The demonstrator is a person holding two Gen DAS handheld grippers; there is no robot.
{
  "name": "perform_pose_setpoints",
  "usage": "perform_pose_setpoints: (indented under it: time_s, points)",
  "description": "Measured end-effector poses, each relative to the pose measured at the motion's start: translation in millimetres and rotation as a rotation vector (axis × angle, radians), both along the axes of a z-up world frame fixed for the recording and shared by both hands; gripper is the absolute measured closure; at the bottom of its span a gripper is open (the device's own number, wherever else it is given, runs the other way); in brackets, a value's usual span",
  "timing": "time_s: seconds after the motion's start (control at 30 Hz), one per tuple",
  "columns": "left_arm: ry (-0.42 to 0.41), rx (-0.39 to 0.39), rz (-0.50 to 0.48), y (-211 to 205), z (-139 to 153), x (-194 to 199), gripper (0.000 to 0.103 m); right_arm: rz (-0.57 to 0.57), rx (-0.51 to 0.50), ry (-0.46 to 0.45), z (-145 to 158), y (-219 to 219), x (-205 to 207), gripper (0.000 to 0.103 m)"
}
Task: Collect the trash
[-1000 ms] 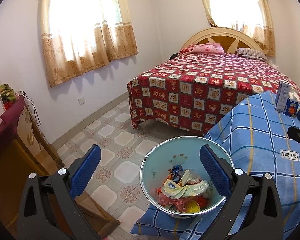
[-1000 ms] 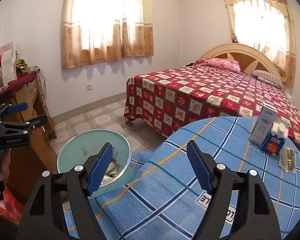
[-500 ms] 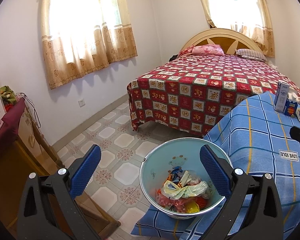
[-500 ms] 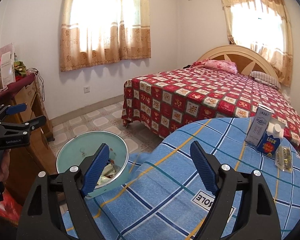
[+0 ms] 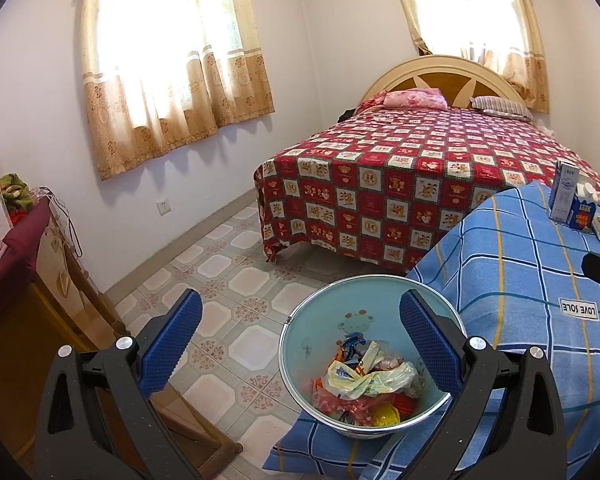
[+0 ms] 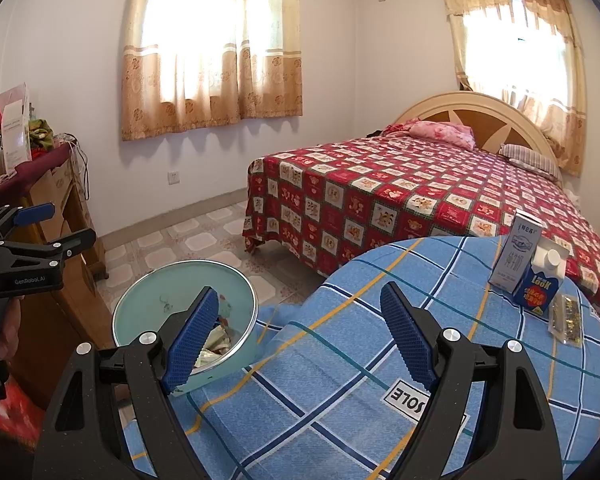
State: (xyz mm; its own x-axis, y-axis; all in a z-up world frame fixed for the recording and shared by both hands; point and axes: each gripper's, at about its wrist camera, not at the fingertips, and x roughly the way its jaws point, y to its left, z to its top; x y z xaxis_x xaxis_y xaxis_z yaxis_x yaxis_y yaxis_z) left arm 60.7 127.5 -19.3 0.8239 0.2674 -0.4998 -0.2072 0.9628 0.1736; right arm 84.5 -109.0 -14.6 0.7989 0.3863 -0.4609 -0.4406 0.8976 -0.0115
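Both claws are seen wide apart and empty: nothing is held between the pads of the left gripper [image 5: 300, 344], and the jaws of the right gripper [image 6: 300, 336] have just been opening further, with only the blue checked cloth [image 6: 380, 360] behind them. The trash bin [image 5: 380, 308], already partly filled with wrappers [image 5: 364, 380], is set at the near left edge of the cloth-covered table, overhanging the tiled floor [image 5: 220, 272]. The remaining rubbish is gathered near the table's far right edge: a tall white carton [image 6: 518, 258], a blue carton [image 6: 542, 286] touching it, and a small clear packet [image 6: 566, 318] just beside them. The next pick is judged best made by the right gripper, the packet being taken first since it lies nearest and flat; the pads would need to be lowered close to the cloth without pinching it. The upright cartons could be toppled by a careless approach. The path to the bin is unobstructed. A bed [image 6: 420, 184] and a wooden cabinet [image 5: 40, 280] stand apart.
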Motion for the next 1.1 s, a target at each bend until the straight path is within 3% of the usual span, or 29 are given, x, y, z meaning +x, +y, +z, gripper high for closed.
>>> perform_pose_setpoints:
  time_s: [1.1]
  points:
    - [0.007,0.002,-0.012,-5.9,-10.8,7.8,0.006,-0.009,-0.007,-0.04,13.0,-7.8,-5.4,0.018]
